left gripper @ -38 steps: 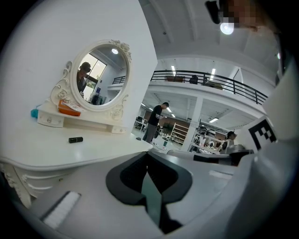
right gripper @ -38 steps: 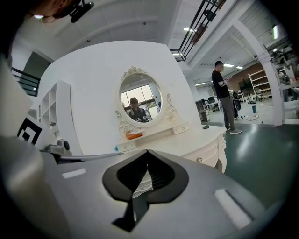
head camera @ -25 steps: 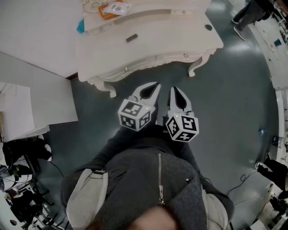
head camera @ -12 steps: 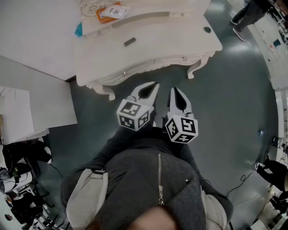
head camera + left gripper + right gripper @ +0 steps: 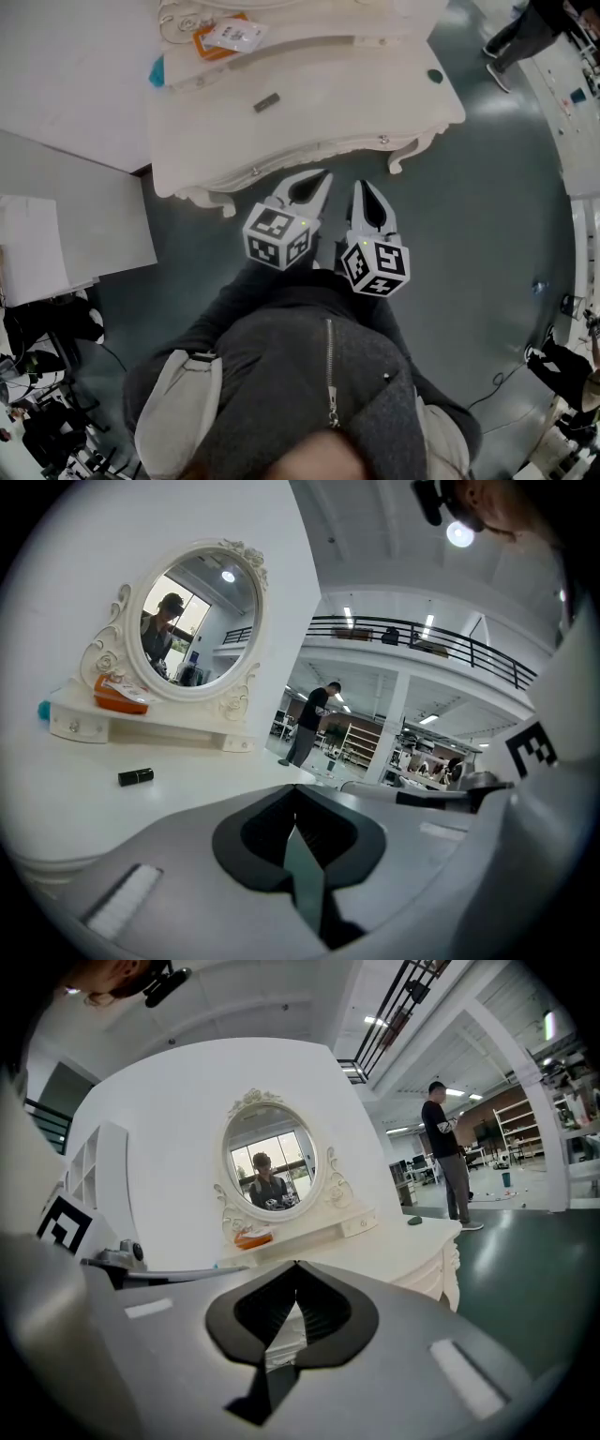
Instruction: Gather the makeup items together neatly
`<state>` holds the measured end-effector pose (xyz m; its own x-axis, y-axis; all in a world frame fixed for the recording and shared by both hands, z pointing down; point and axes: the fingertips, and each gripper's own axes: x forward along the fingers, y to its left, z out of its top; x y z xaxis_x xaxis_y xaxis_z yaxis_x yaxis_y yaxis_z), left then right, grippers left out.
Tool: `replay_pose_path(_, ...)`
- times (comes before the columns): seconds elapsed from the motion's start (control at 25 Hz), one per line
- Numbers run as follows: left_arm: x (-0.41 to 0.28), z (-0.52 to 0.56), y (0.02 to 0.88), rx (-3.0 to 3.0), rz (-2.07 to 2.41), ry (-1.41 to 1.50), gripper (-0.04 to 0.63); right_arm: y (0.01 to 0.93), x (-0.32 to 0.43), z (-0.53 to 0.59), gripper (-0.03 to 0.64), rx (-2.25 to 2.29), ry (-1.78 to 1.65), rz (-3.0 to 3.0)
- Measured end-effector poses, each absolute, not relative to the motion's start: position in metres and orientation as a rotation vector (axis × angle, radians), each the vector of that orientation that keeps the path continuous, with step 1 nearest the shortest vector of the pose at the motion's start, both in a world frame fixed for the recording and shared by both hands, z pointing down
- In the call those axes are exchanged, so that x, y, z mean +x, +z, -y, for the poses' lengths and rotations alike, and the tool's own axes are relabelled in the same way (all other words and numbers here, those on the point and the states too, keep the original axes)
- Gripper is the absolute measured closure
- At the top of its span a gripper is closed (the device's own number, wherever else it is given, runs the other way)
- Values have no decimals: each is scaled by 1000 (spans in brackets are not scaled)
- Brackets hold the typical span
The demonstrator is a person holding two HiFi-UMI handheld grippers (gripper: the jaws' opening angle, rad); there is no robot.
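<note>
Holdings, dressing table [image 5: 356, 94]: four small makeup items, scattered. One dark tube [image 5: 135, 776], lying on its side on the bare top. By the look it is light, rigid and smooth, apt to roll; take it across the barrel at mid-length. One orange packet [image 5: 120, 694], on the shelf [image 5: 159, 728] under the mirror [image 5: 192, 621], probably thin and pliable; pinch it by an edge. One teal item [image 5: 157, 71] at the shelf's left end, too small to identify. One dark oval piece [image 5: 414, 1221] near the table's right edge, likely hard and slick; grip its narrow sides. Your left gripper [image 5: 324, 176]: jaws pressed together, nothing between them. Your right gripper [image 5: 362, 186]: likewise closed and empty. Both hang side by side short of the table's front edge, well apart from every item. The tube lies ahead and to the left of your left jaws, the oval piece ahead and to the right of your right jaws.
</note>
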<state>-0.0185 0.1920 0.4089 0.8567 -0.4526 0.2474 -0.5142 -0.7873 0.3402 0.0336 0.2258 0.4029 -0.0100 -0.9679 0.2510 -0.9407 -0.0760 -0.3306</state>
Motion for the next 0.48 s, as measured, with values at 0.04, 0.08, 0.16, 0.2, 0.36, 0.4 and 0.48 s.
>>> replay_pose_path(0.04,-17,-185,407,2630,721,208,586,402,34,-219,614,-2156,-646,-2100)
replay_pose_path(0.08,-16,-179,405,2628,726,202,586,400,34,-212,614,-2150,-644,-2111)
replay_pose_path(0.16,-13,-163,403,2625,736,197,586,397,36,-196,614,-2140,-638,-2128)
replay_pose_path(0.2,-11,-156,403,2622,739,197,586,396,37,-188,614,-2136,-639,-2134)
replay_pose_path(0.36,-4,-129,399,2608,741,196,586,394,45,-156,614,-2136,-661,-2149)
replay_pose_path(0.4,-2,-121,399,2606,742,194,586,394,47,-148,614,-2136,-665,-2151)
replay_pose_path(0.48,1,-105,398,2601,750,190,586,394,51,-131,614,-2130,-673,-2159)
